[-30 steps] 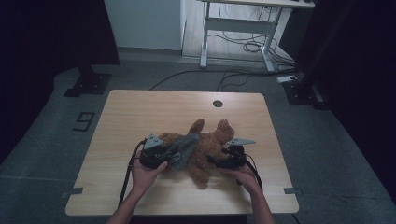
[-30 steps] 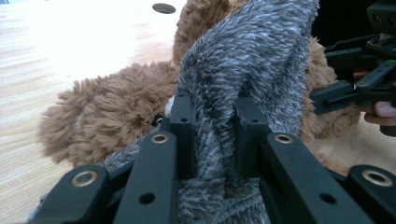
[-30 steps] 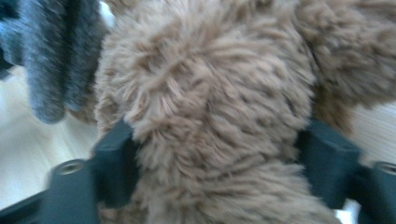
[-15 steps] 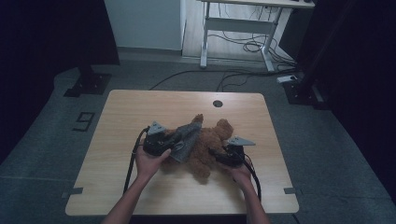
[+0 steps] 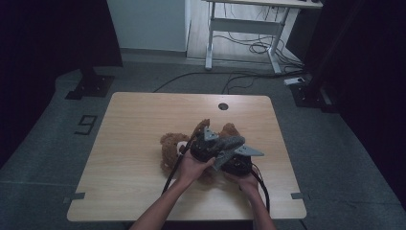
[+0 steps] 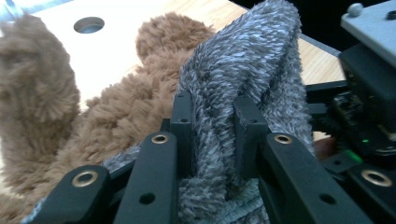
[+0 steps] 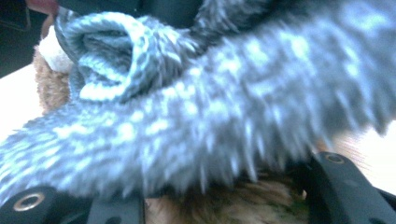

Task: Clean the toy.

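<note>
Here the grey fuzzy cloth (image 6: 243, 70) sits clamped between the left gripper (image 6: 212, 112) fingers, draped over the teddy bear (image 5: 170, 148).

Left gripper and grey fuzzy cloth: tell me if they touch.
Touching. In the left gripper view, the left gripper has its jaws clamped on a fold of the grey fuzzy cloth.

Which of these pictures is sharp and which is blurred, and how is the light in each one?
High view: dim, with dark room edges; the table and teddy bear are fairly sharp but small. Left gripper view: bright and crisp on the grey fuzzy cloth pinched by the left gripper, while the tabletop glares nearly white. Right gripper view: the cloth is too close, soft and smeared, above the right gripper.
</note>
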### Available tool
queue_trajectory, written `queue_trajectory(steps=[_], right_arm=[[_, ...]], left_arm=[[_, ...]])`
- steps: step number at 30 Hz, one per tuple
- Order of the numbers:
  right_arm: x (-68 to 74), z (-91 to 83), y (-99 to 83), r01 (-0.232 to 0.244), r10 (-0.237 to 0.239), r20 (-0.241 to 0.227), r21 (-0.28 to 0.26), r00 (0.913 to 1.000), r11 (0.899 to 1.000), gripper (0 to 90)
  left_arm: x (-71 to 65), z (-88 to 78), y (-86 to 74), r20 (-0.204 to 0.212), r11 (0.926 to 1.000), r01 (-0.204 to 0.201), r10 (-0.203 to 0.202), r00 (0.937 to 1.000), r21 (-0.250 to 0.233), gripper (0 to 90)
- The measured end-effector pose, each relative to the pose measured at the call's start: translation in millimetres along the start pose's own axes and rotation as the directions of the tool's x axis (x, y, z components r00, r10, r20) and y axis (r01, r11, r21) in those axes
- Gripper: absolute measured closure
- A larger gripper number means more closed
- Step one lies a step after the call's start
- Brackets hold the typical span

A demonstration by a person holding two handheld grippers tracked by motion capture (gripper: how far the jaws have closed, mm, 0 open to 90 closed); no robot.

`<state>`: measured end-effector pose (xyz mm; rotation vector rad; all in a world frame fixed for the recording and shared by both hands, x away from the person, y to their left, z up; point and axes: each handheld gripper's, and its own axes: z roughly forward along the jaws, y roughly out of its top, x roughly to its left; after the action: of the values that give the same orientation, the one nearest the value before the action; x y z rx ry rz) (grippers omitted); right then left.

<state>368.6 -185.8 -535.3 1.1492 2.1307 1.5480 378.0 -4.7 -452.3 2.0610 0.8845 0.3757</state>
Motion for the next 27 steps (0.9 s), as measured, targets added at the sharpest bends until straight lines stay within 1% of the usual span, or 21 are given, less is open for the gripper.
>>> queue_trajectory(steps=[1,3,5,9,12,15,16,17,18,19,21,22,23,24,25,26,27], right_arm=[[0.2,-0.1,-0.2,0.003,-0.003,0.000,0.000,1.0000,1.000,49.8],[1.4,0.4,-0.3,0.013,-0.013,0.009,-0.001,0.9999,1.000,50.4],[1.4,0.5,-0.9,0.007,-0.007,0.014,-0.006,0.9999,1.000,50.9],[0.7,-0.4,-1.7,-0.006,0.006,0.008,-0.011,0.9999,1.000,51.5],[0.8,-0.9,-2.1,-0.005,0.005,0.001,-0.013,1.0000,1.000,51.4],[2.2,-1.0,-2.5,-0.001,0.001,-0.002,-0.012,1.0000,1.000,51.3],[2.8,-1.1,-2.6,0.002,-0.002,0.001,-0.012,1.0000,1.000,51.3],[2.7,-1.3,-2.7,-0.002,0.002,0.001,-0.011,1.0000,1.000,51.4],[2.1,-1.5,-2.8,-0.007,0.007,-0.002,-0.010,1.0000,1.000,51.4],[1.4,-1.6,-2.9,-0.011,0.011,-0.004,-0.010,0.9999,1.000,51.4],[0.4,-2.0,-3.1,-0.013,0.013,-0.007,-0.009,0.9999,1.000,51.5],[0.1,-1.9,-3.2,-0.016,0.016,-0.009,-0.011,0.9998,1.000,51.5],[0.1,-1.9,-3.2,-0.016,0.016,-0.009,-0.011,0.9998,1.000,51.5],[0.1,-1.8,-3.2,-0.016,0.016,-0.010,-0.011,0.9998,1.000,51.5],[0.2,-1.7,-3.3,-0.016,0.016,-0.009,-0.011,0.9998,1.000,51.5],[0.1,-1.7,-3.3,-0.017,0.017,-0.011,-0.011,0.9998,1.000,51.5],[-0.1,-1.7,-3.4,-0.019,0.019,-0.013,-0.011,0.9997,1.000,51.5]], left_arm=[[1.8,-1.0,-1.6,-0.006,1.0000,0.000,0.000,1.0000,-0.002,73.0],[9.7,-5.7,-6.3,-0.011,0.9996,0.027,-0.027,0.9996,-0.013,73.2],[16.7,-11.8,-9.8,-0.033,0.9993,0.034,-0.034,0.9989,-0.017,73.2],[32.2,-25.2,-18.7,-0.080,0.9989,0.043,-0.044,0.9958,-0.019,73.2],[43.0,-39.6,-26.3,-0.101,0.9987,0.038,-0.041,0.9940,-0.035,73.2],[50.7,-58.0,-30.9,-0.122,0.9967,0.035,-0.043,0.9915,-0.073,73.1],[52.8,-64.4,-31.3,-0.139,0.9961,0.029,-0.040,0.9894,-0.083,73.1],[55.4,-70.8,-31.6,-0.164,0.9952,0.024,-0.040,0.9857,-0.095,73.2],[59.4,-76.8,-32.4,-0.181,0.9945,0.028,-0.046,0.9825,-0.101,73.2],[63.0,-80.3,-33.5,-0.189,0.9945,0.033,-0.052,0.9806,-0.099,73.2],[75.4,-86.0,-41.4,-0.228,0.9965,0.041,-0.057,0.9721,-0.073,73.2],[82.1,-87.7,-47.2,-0.230,0.9959,0.060,-0.074,0.9704,-0.068,73.2],[82.1,-87.7,-47.2,-0.230,0.9959,0.060,-0.074,0.9704,-0.068,73.2],[88.9,-89.1,-53.6,-0.234,0.9945,0.082,-0.095,0.9676,-0.065,73.2],[102.2,-91.7,-67.7,-0.243,0.9894,0.129,-0.141,0.9597,-0.067,73.3],[108.5,-93.2,-75.0,-0.237,0.9856,0.155,-0.167,0.9572,-0.069,73.3],[113.4,-94.1,-82.0,-0.242,0.9829,0.171,-0.183,0.9528,-0.068,73.3]])
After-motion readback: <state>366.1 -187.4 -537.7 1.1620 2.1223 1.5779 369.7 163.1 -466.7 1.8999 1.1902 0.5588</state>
